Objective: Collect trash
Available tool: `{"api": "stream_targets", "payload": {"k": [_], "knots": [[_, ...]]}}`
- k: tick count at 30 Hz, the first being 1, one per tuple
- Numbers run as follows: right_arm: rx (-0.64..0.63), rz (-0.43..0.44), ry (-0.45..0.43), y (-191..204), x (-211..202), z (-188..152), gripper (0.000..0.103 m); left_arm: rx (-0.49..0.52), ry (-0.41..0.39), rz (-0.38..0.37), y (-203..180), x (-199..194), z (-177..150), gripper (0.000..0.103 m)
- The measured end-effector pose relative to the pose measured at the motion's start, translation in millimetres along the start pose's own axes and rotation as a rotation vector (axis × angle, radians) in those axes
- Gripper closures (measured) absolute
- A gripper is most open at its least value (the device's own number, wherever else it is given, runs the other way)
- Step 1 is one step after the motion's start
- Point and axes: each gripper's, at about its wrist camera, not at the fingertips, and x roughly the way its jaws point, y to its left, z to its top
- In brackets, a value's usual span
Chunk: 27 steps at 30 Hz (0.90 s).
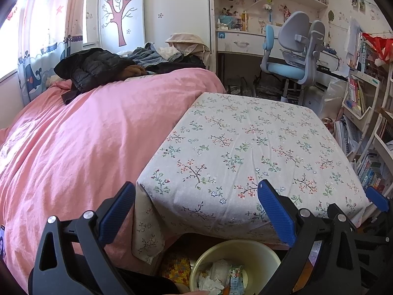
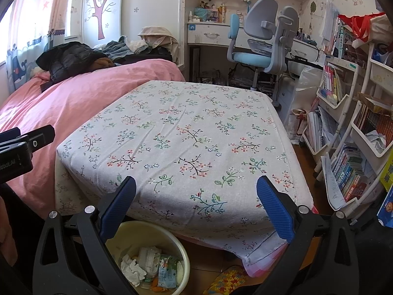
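Trash: crumpled white tissue, a printed blue-green snack wrapper (image 2: 167, 271) and other scraps lie inside the cream bin (image 2: 183, 253); it stands on the floor just below the near edge of the table (image 2: 186, 132)
Table: covered by a floral cloth; no litter shows on its top in either view
Left gripper (image 1: 196, 211): fingers spread wide, nothing between them; it hangs above the bin and the table's near corner
Right gripper (image 2: 196, 206): fingers likewise wide apart and empty, over the table's front edge
Step in hand: judged near the end, or a last look for strays; sweep both wrist views along the table's edges and the floor beside the bin before stopping
Writing: wrapper print too small to read; book spines (image 2: 348, 179) on the right shelf carry unreadable titles
Surroundings: pink bed (image 2: 73, 103) left; desk chair (image 2: 260, 36) behind
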Motion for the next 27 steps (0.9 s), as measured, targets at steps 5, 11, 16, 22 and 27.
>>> {"api": "stream_targets", "payload": {"k": [5, 11, 16, 22, 27], "knots": [[0.0, 0.001, 0.001, 0, 0, 0, 0.008, 0.008, -0.002, 0.0, -2, -1, -1, 0.008], [-0.003, 0.001, 0.004, 0, 1, 0, 0.008, 0.017, -0.003, -0.002, -4, -1, -2, 0.008], [-0.003, 0.001, 0.004, 0, 1, 0, 0.008, 0.027, -0.006, -0.003, -7, -1, -2, 0.008], [-0.003, 0.001, 0.004, 0, 1, 0, 0.008, 0.05, -0.011, -0.012, -11, -3, -3, 0.008], [-0.003, 0.0, 0.004, 1, 1, 0, 0.008, 0.055, -0.01, -0.023, -12, -3, -4, 0.008]]}}
